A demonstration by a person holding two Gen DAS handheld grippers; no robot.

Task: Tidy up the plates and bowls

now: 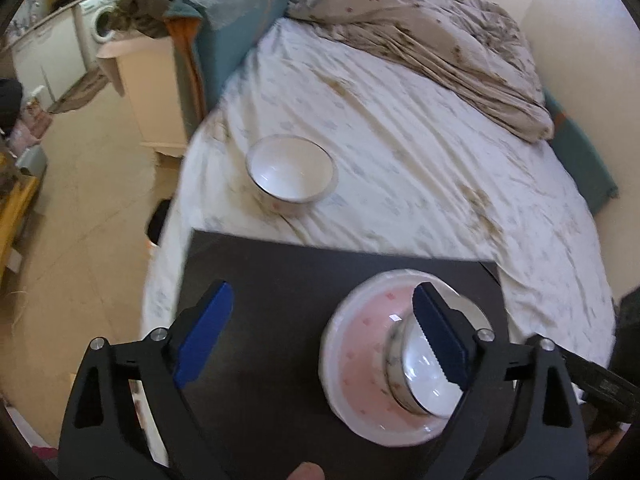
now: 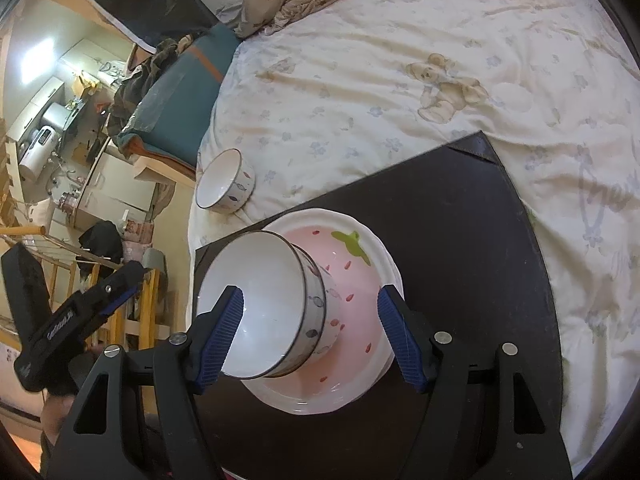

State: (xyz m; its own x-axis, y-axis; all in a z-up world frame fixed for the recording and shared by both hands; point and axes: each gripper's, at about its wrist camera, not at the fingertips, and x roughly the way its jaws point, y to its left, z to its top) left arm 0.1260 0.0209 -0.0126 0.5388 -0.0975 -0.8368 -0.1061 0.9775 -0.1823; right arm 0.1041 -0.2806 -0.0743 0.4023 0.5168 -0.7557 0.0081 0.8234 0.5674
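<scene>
Both sets of fingers apart: left gripper [image 1: 324,332], right gripper [image 2: 310,334], over bowl [image 2: 264,304] in strawberry-print plate [image 2: 360,280]; gripper lettering unreadable.

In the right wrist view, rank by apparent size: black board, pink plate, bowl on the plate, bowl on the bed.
1. black board
2. pink plate
3. bowl on the plate
4. bowl on the bed, though it is farther away; the bowls may match.

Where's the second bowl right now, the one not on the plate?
The loose bowl sits upright on the bedsheet just past the far left corner of the dark board, apart from the pink plate.
</scene>
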